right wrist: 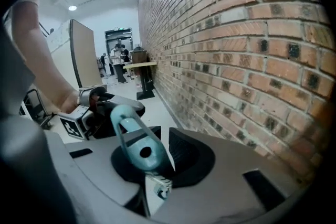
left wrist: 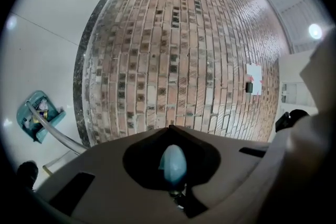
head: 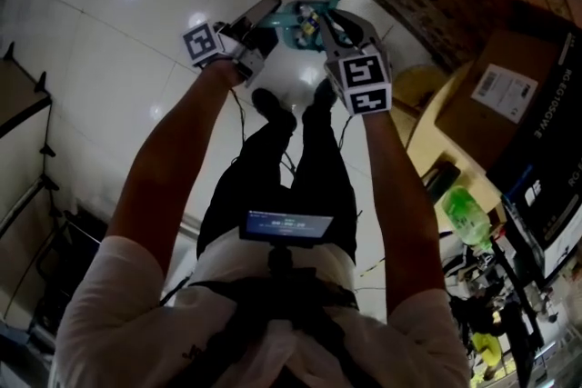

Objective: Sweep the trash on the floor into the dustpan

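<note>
Two hand-held grippers: left (left wrist: 170,129) clenched on teal grip (left wrist: 172,164); right (right wrist: 165,129) slack, teal handle (right wrist: 130,136) loose between parted jaws.
Dustpan (head: 303,23): on floor (head: 136,32), upper middle of head view, just beyond both tips, right likely nearer; trash (left wrist: 42,108) inside.
Tube (left wrist: 58,135): long axis slanting from dustpan toward lower right.
Writing: box (head: 505,91) label unreadable.

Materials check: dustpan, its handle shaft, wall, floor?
Dustpan: teal, probably moulded plastic, matte look.
Its shaft: looks like a bare metal tube, with a grey sheen.
Wall: rough brick with visible mortar joints.
Floor: glossy white tile showing lamp reflections and grout lines.
</note>
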